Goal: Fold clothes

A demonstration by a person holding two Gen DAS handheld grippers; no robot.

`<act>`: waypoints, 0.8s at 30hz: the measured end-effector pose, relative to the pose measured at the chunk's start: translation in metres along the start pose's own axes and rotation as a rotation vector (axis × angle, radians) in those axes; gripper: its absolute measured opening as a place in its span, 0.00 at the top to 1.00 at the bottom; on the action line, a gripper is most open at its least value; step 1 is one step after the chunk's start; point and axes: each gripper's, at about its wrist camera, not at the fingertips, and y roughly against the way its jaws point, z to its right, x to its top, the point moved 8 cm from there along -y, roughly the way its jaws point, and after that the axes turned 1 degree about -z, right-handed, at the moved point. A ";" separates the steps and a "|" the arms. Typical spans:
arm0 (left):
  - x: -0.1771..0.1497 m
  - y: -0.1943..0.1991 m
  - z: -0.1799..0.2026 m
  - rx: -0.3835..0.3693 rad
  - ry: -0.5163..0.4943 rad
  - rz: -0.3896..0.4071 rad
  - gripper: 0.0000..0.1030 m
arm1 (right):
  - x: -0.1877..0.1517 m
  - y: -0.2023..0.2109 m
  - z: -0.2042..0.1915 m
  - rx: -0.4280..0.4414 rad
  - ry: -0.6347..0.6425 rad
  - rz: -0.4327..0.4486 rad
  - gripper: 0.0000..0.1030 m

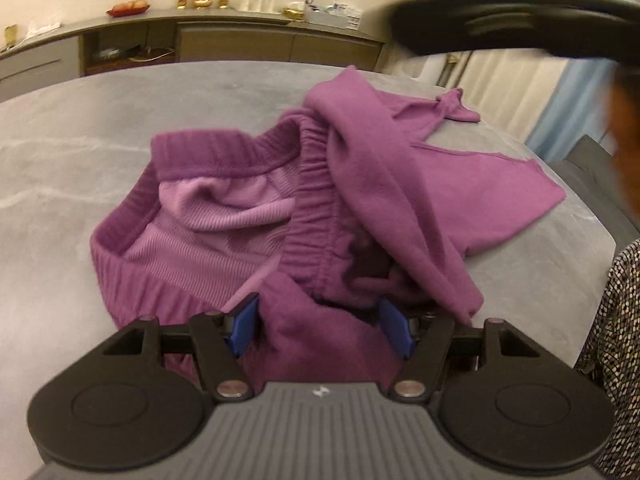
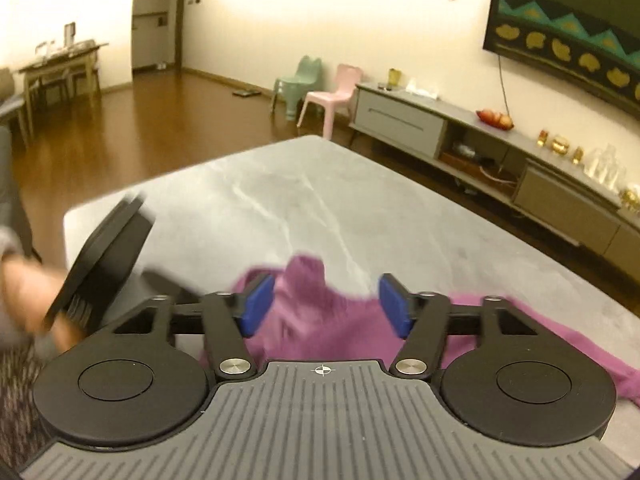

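Note:
Purple sweatpants [image 1: 248, 216] lie crumpled on the grey marble table [image 1: 80, 168], with the ribbed waistband gaping toward me and one leg thrown over to the right. My left gripper [image 1: 318, 330] is open over the near edge of the pile; a fold of purple cloth sits loosely between its blue pads [image 1: 240, 328]. My right gripper [image 2: 326, 306] is also open and hovers above a blurred part of the sweatpants [image 2: 320, 320], with nothing pinched. The black housing of the right gripper [image 1: 512, 24] crosses the top right of the left wrist view.
A long grey TV cabinet [image 2: 480, 140] with small ornaments runs behind the table [image 2: 260, 200]. A pink chair [image 2: 332, 92] and a green chair [image 2: 298, 80] stand on the wood floor. A person's patterned sleeve [image 1: 616, 340] is at the right, their hand [image 2: 20, 292] at the left.

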 end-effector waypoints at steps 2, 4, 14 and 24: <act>0.004 0.014 -0.005 0.002 0.002 0.041 0.39 | -0.002 -0.042 0.003 -0.019 0.018 -0.089 0.31; 0.008 0.030 -0.017 -0.003 0.041 0.089 0.39 | -0.017 -0.064 0.019 -0.065 0.022 -0.188 0.55; 0.040 0.003 -0.021 0.065 0.001 0.089 0.37 | -0.080 -0.029 0.069 -0.054 -0.308 -0.152 0.58; 0.065 -0.037 0.003 0.117 -0.095 0.080 0.85 | -0.135 -0.044 0.098 -0.122 -0.379 -0.119 0.51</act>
